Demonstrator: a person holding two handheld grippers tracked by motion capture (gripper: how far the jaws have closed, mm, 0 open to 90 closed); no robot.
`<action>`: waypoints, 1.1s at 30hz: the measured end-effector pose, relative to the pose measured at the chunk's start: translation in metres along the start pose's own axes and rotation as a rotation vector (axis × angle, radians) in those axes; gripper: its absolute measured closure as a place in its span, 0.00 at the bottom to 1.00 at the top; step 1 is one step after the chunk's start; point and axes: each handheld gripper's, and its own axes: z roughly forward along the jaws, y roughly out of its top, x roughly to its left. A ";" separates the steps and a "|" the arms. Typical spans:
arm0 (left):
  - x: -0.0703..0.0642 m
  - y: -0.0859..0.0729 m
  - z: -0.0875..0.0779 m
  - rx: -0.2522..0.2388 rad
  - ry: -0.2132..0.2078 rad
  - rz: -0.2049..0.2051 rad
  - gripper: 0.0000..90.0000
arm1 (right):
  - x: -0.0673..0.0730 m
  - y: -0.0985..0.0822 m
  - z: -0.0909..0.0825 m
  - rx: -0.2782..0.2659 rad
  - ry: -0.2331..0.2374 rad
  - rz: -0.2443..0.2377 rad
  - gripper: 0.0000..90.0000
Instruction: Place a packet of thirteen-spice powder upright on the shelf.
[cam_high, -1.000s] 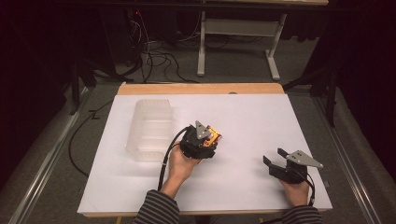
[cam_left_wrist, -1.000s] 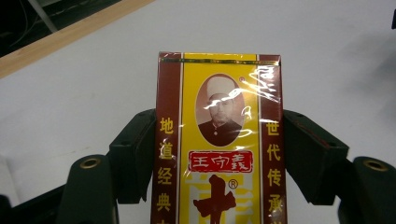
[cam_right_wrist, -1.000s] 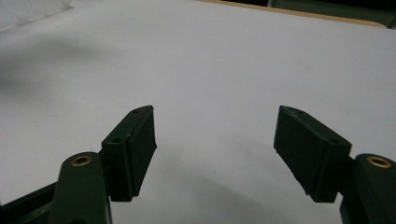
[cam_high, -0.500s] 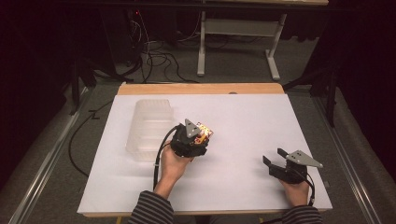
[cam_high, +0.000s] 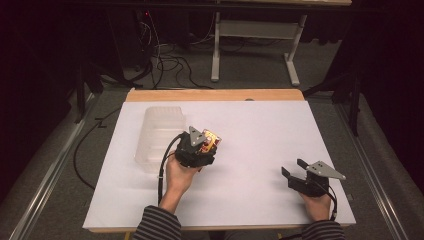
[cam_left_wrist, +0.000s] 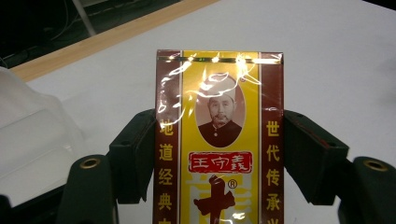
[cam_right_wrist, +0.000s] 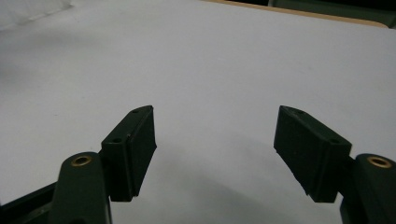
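Note:
A yellow and brown packet (cam_left_wrist: 219, 135) with red characters and a small portrait stands between the jaws of my left gripper (cam_left_wrist: 219, 154), which is shut on its two sides. From above, that packet (cam_high: 210, 139) pokes out past the left gripper (cam_high: 200, 145), held a little above the white table near its middle left. My right gripper (cam_high: 295, 172) rests low at the front right with its jaws wide apart. In the right gripper view the right gripper (cam_right_wrist: 215, 149) has nothing but bare white table between its fingers.
A clear plastic container (cam_high: 157, 135) lies on the white table sheet (cam_high: 260, 130) just left of the left gripper; it also shows as the container (cam_left_wrist: 32, 135) in the left gripper view. A wooden edge (cam_high: 215, 95) bounds the far side. Cables lie on the floor beyond.
My left gripper has carried the packet leftward, closer to the clear container. The right gripper has stayed where it was.

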 end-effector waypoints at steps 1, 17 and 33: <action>0.002 0.000 -0.001 -0.004 0.004 -0.006 0.37 | 0.000 0.000 0.000 0.000 0.000 0.000 0.33; 0.030 -0.009 -0.023 -0.044 0.073 -0.071 0.37 | 0.000 0.000 0.000 -0.001 0.000 -0.008 0.33; 0.048 -0.016 -0.027 -0.053 0.158 -0.092 0.37 | 0.000 0.000 0.000 -0.003 0.000 -0.007 0.33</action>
